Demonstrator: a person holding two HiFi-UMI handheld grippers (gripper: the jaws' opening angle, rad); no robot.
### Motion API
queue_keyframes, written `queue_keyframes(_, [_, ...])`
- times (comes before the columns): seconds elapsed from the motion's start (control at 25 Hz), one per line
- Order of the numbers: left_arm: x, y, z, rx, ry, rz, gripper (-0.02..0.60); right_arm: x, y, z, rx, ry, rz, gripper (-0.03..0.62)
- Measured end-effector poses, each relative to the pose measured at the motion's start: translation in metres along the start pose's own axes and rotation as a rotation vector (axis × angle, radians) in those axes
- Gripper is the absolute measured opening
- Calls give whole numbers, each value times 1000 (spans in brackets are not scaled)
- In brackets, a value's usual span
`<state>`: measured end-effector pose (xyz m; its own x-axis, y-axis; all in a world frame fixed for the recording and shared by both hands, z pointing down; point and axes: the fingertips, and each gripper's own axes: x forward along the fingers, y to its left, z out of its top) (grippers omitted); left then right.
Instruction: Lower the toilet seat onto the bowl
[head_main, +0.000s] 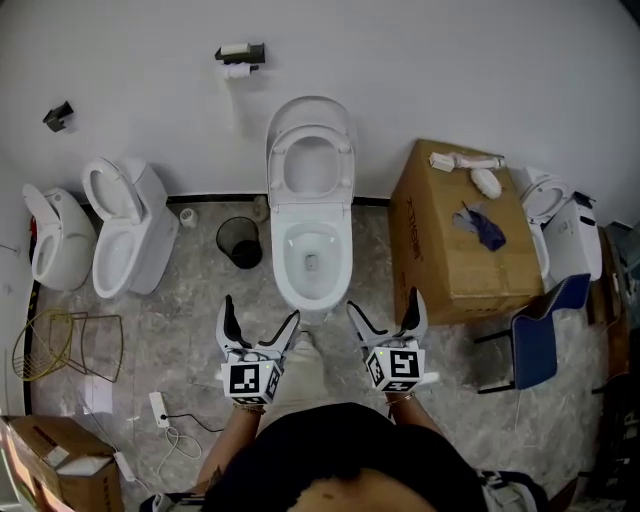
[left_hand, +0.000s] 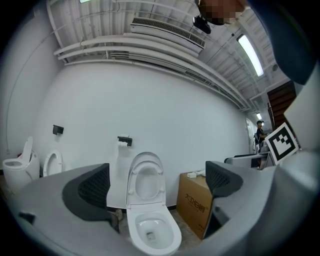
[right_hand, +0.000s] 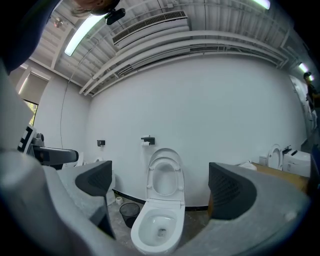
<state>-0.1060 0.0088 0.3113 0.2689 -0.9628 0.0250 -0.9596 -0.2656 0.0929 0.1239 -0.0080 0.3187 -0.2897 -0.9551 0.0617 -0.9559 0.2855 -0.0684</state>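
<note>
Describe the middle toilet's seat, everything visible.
The seat is a white, glossy, plastic-looking oval ring with small bumpers on its exposed underside. It stands raised, near upright, flat against the lid behind it, and is hinged at the back of the open bowl. Nothing else touches it: the left tool and right tool, both open and empty, are short of the bowl's front.

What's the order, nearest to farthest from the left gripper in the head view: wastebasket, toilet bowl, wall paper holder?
1. Toilet bowl, just ahead of the left gripper.
2. Wastebasket, on the floor left of the bowl.
3. Paper holder, up on the wall.
</note>
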Motion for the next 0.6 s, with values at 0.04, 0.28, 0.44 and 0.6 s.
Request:
queue_keyframes(0.04, [7, 4, 1, 5, 5, 0, 566, 8, -1, 0, -1, 3, 0, 583])
queue_keyframes(0.28, [55, 27, 10, 7, 21, -9, 566, 61, -7, 6, -10, 13, 15, 583])
queue_keyframes(0.44, [86, 39, 12, 2, 37, -23, 566, 93, -10, 12, -8, 13, 7, 583])
queue_keyframes(0.6, [116, 49, 15, 0, 37, -34, 566, 125, -13, 16, -19, 8, 14, 583])
